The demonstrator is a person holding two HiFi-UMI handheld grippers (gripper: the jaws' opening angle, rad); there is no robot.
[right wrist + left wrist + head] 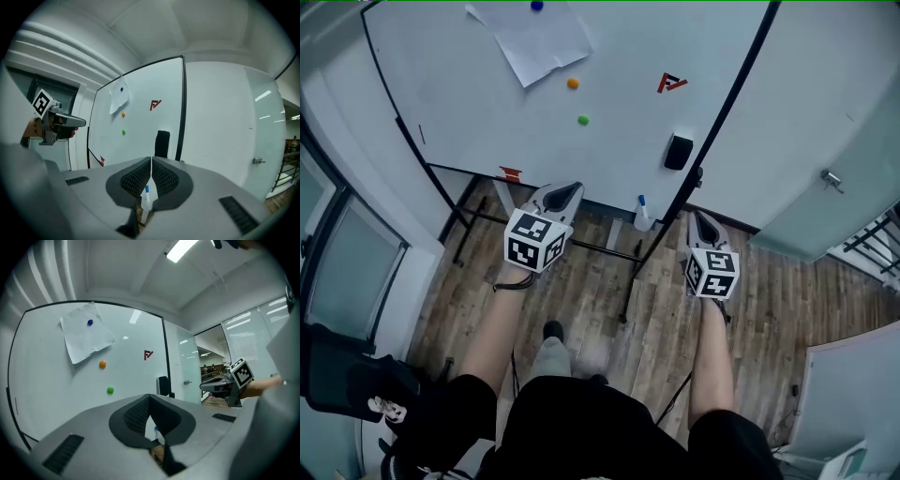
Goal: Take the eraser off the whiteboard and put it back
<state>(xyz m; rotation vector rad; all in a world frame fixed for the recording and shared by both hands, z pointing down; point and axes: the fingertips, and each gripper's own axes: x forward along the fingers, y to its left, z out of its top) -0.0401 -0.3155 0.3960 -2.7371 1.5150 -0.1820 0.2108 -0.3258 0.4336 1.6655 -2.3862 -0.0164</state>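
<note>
Eraser (678,152) sits on whiteboard (487,112), ahead of closed right tool (704,221); not touching.

One board, one eraser, three magnets, two grippers.

I count one whiteboard (487,112) carrying a single black eraser (678,152), one sheet of paper (534,42) and three round magnets: one blue magnet (536,6), one orange magnet (573,83) and one green magnet (583,120). There are two red marks, a red logo (671,83) and a red tag (511,173). There is one bottle (643,216) with a blue cap and one door handle (832,179). The person holds two grippers, the left gripper (563,195) and the right gripper (705,225), each with one marker cube.
</note>
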